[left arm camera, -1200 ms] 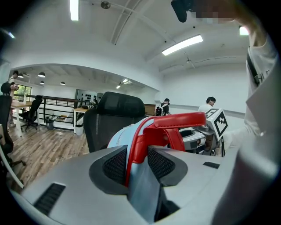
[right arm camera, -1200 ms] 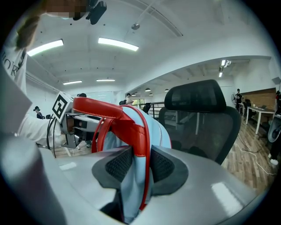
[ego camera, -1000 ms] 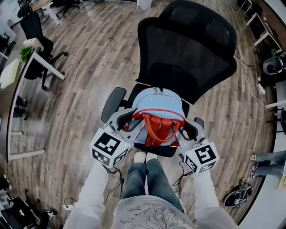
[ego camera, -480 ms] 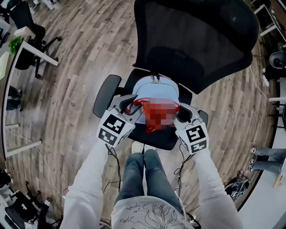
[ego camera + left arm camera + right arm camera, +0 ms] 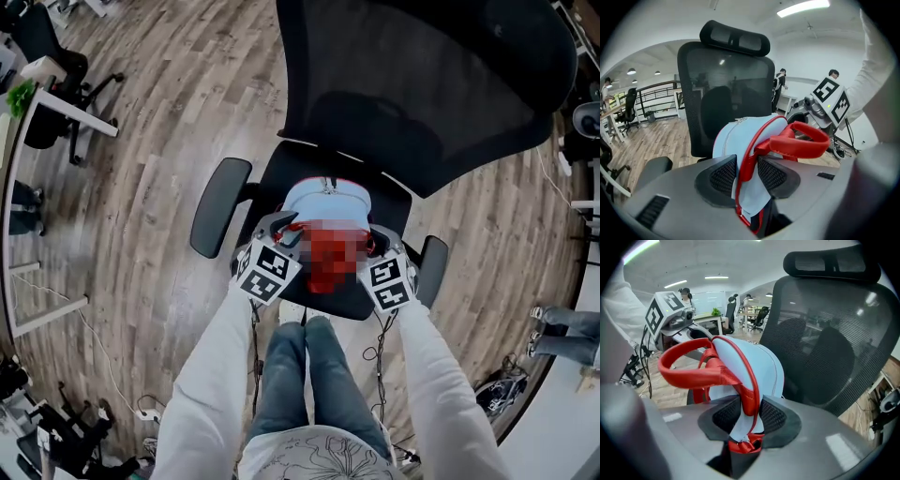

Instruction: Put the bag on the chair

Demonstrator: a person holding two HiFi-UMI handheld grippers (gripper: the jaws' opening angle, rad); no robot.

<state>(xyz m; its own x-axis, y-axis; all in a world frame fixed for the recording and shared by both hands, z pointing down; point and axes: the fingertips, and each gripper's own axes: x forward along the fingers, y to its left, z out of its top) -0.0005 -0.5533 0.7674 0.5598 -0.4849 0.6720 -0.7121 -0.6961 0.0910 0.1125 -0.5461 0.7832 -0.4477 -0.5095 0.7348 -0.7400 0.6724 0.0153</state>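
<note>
A light-blue bag (image 5: 323,200) with red straps hangs upright over the seat (image 5: 300,169) of a black mesh office chair (image 5: 422,84), just in front of the backrest. Whether it touches the seat cannot be told. My left gripper (image 5: 281,227) is shut on the bag's left side; in the left gripper view its pads (image 5: 723,176) pinch the red-piped edge of the bag (image 5: 736,140). My right gripper (image 5: 375,242) is shut on the right side, its pads (image 5: 773,416) clamping the same piping on the bag (image 5: 754,362). The red handle (image 5: 801,140) loops out between the two grippers.
The chair's armrests (image 5: 217,206) (image 5: 431,270) flank both grippers. My own legs (image 5: 300,366) stand right at the seat's front edge. Desks and another office chair (image 5: 47,75) are at the far left; cables (image 5: 103,394) lie on the wooden floor; someone's legs (image 5: 562,333) show at the right edge.
Both grippers have carried the bag forward, from the seat's front edge to over the seat near the backrest. The grippers have drawn closer together.
</note>
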